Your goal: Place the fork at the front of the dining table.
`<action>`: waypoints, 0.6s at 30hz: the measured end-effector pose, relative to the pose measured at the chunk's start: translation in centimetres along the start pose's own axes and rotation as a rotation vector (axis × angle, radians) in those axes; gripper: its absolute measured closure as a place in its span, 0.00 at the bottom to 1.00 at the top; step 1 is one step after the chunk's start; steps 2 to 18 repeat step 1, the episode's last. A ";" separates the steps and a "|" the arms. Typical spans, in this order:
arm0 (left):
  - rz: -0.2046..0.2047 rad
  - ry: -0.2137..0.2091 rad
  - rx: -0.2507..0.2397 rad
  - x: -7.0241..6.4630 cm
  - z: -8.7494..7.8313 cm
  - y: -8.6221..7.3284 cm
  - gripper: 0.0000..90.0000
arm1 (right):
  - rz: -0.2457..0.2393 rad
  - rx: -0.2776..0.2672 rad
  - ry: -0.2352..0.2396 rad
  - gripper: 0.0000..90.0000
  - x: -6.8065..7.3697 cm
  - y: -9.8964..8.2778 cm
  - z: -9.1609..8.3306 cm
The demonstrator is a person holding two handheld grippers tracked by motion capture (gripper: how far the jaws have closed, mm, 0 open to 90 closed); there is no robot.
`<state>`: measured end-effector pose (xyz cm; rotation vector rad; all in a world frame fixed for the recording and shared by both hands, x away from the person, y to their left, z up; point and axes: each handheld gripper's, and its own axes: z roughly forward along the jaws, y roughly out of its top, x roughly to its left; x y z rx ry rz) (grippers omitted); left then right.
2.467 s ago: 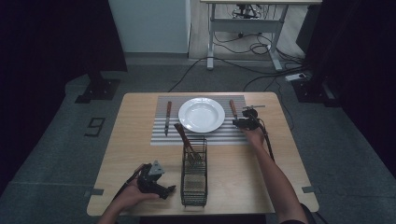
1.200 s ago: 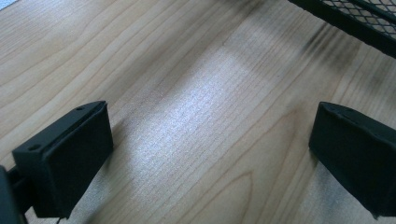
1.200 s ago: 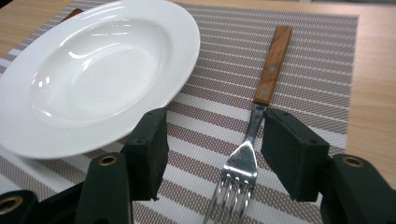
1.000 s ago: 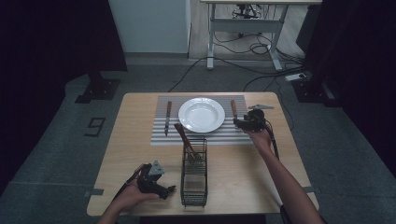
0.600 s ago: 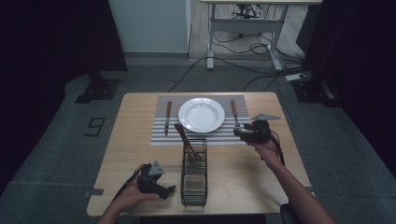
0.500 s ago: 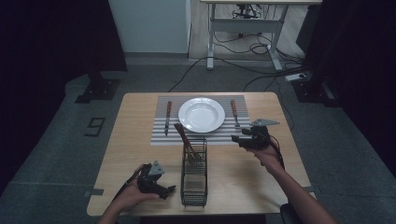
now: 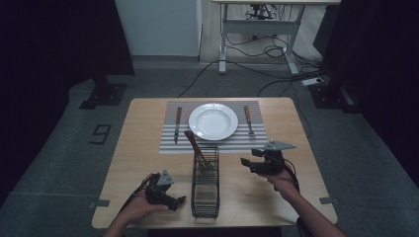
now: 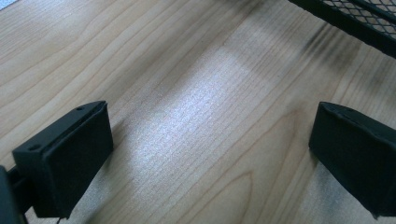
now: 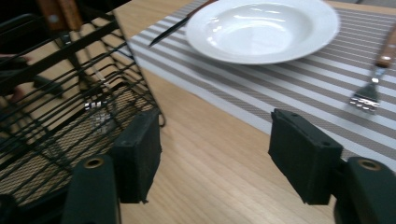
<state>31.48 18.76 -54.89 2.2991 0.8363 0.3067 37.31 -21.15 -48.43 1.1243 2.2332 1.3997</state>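
A white plate (image 7: pixel 212 121) sits on a striped placemat (image 7: pixel 168 143), with a knife (image 7: pixel 178 123) to its left and a wooden-handled fork (image 7: pixel 248 120) to its right. In front of the mat stands a black wire basket (image 7: pixel 205 207) with a wooden-handled utensil (image 7: pixel 193 145) leaning in it. My right gripper (image 7: pixel 245 164) hovers right of the basket, pointing toward it. In the right gripper view the right gripper (image 9: pixel 215 158) is open, its jaws have just been opening, and only bare wood lies between them. My left gripper (image 7: pixel 180 201) rests open near the table's front left, and the left gripper (image 8: pixel 210 154) has bare wood between its jaws.
In the right gripper view the basket (image 9: pixel 70 93) is close on the left, and the plate (image 9: pixel 261 28), fork (image 9: pixel 373 88) and knife (image 9: pixel 177 28) lie ahead. A basket edge (image 8: pixel 355 18) crosses the left gripper view's top right. A desk frame and cables stand on the floor beyond the table.
My right gripper has drawn back from beside the fork on the mat toward the table's front and now sits right of the basket. The left gripper has stayed still.
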 end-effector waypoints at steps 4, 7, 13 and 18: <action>0.000 0.000 0.000 0.0 0.0 0.0 0.00 | 0.003 0.002 -0.007 0.36 -0.1 -0.1 0.0; 0.000 0.000 0.000 0.0 0.0 0.0 0.00 | 0.003 0.002 -0.007 0.36 -0.1 -0.1 0.0; 0.000 0.000 0.000 0.0 0.0 0.0 0.00 | 0.003 0.002 -0.007 0.36 -0.1 -0.1 0.0; 0.000 0.000 0.000 0.0 0.0 0.0 0.00 | 0.003 0.002 -0.007 0.36 -0.1 -0.1 0.0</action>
